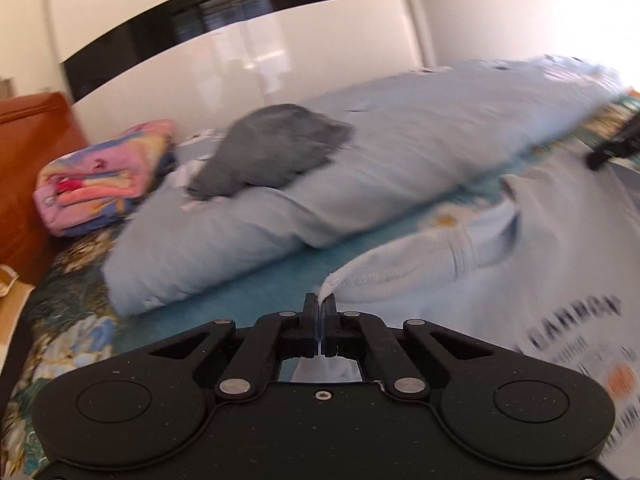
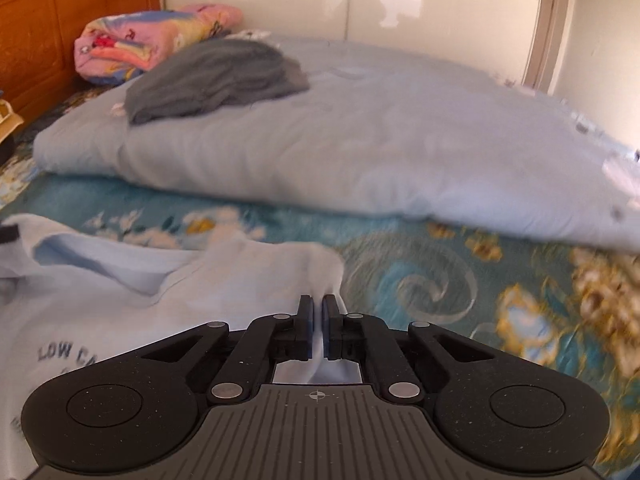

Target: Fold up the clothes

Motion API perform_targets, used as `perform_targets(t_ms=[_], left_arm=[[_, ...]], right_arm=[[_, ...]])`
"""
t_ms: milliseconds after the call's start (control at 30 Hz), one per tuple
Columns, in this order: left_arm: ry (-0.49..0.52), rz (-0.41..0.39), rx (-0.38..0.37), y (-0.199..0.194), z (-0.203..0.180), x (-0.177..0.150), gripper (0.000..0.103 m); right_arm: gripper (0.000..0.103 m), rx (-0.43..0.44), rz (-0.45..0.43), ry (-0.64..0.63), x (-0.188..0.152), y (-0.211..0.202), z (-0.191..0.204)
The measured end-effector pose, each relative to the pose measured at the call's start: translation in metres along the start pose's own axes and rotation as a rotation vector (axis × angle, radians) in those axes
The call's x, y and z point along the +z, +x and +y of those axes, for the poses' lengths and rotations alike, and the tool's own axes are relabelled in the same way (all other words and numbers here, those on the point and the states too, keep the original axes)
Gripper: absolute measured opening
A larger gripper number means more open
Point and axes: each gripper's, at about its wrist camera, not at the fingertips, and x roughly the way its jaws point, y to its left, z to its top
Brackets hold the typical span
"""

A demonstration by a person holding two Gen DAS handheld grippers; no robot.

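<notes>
A pale blue T-shirt (image 1: 500, 264) with dark printed lettering lies spread on the flowered bedspread (image 1: 68, 328). My left gripper (image 1: 321, 300) is shut on the hemmed edge of the shirt's left sleeve. In the right wrist view the same T-shirt (image 2: 100, 304) fills the lower left, neckline toward the far side. My right gripper (image 2: 318, 300) is shut on a bunched fold at the shirt's right shoulder. The tip of the other gripper (image 1: 616, 144) shows dark at the far right of the left wrist view.
A light blue duvet (image 2: 360, 140) lies bunched across the bed behind the shirt, with a folded grey garment (image 2: 212, 76) on top. A folded pink patterned blanket (image 2: 152, 40) sits by the wooden headboard (image 2: 52, 28). White wardrobe doors (image 1: 240, 52) stand behind.
</notes>
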Motion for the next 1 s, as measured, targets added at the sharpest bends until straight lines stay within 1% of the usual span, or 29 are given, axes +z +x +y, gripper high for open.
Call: perform_targets(t_ms=[67, 167, 233, 267, 333, 400, 433, 467, 500, 567, 633, 700, 733, 800, 833, 867, 900, 1000], left_arm=[[-0.043, 0.037, 0.047, 0.019, 0.012, 0.012, 0.0], [-0.038, 0.086, 0.093, 0.049, 0.013, 0.02, 0.0], [-0.022, 0.129, 0.137, 0.068, 0.009, 0.019, 0.0], [-0.03, 0.156, 0.146, 0.075, 0.008, 0.018, 0.0], [-0.072, 0.196, 0.134, 0.082, 0.009, 0.014, 0.002], [-0.091, 0.201, 0.116, 0.076, 0.007, 0.01, 0.011], [-0.08, 0.199, 0.11, 0.07, 0.006, 0.008, 0.016], [-0.062, 0.194, 0.105, 0.063, 0.004, 0.007, 0.025], [-0.044, 0.175, 0.107, 0.052, 0.002, 0.005, 0.033], [-0.014, 0.126, 0.112, 0.025, -0.002, 0.0, 0.04], [-0.008, 0.074, 0.118, -0.004, -0.004, -0.005, 0.044], [-0.04, 0.028, 0.136, -0.038, -0.004, -0.014, 0.051], [-0.074, 0.01, 0.14, -0.054, -0.003, -0.018, 0.052], [-0.186, -0.012, 0.13, -0.088, 0.001, -0.032, 0.055], [-0.24, -0.02, 0.119, -0.103, 0.003, -0.04, 0.056], [-0.281, -0.028, 0.111, -0.118, 0.003, -0.047, 0.058], [-0.318, -0.038, 0.103, -0.133, 0.003, -0.055, 0.06], [-0.324, -0.052, 0.076, -0.173, -0.005, -0.078, 0.064]], right_arm=[[0.002, -0.025, -0.014, 0.002, 0.014, 0.007, -0.006], [0.002, -0.027, -0.006, 0.032, 0.025, 0.021, -0.015], [0.002, -0.015, 0.002, 0.045, 0.023, 0.027, -0.019], [0.002, -0.005, 0.008, 0.047, 0.02, 0.028, -0.021], [0.002, 0.007, 0.025, 0.042, 0.009, 0.025, -0.026], [0.003, 0.017, 0.044, 0.051, -0.005, 0.015, -0.034], [0.003, 0.025, 0.049, 0.065, -0.012, 0.007, -0.039], [0.003, 0.032, 0.052, 0.076, -0.02, -0.002, -0.043], [0.003, 0.038, 0.052, 0.082, -0.029, -0.013, -0.045], [0.006, 0.049, 0.053, 0.094, -0.047, -0.036, -0.05], [0.008, 0.06, 0.054, 0.106, -0.065, -0.058, -0.054], [0.013, 0.062, 0.061, 0.116, -0.086, -0.08, -0.053], [0.017, 0.058, 0.07, 0.119, -0.098, -0.09, -0.052], [0.022, 0.041, 0.099, 0.122, -0.121, -0.105, -0.046], [0.031, 0.032, 0.114, 0.126, -0.133, -0.11, -0.044], [0.037, 0.022, 0.13, 0.132, -0.144, -0.115, -0.041], [0.037, 0.009, 0.146, 0.14, -0.154, -0.119, -0.039], [0.037, -0.018, 0.184, 0.151, -0.178, -0.128, -0.033]])
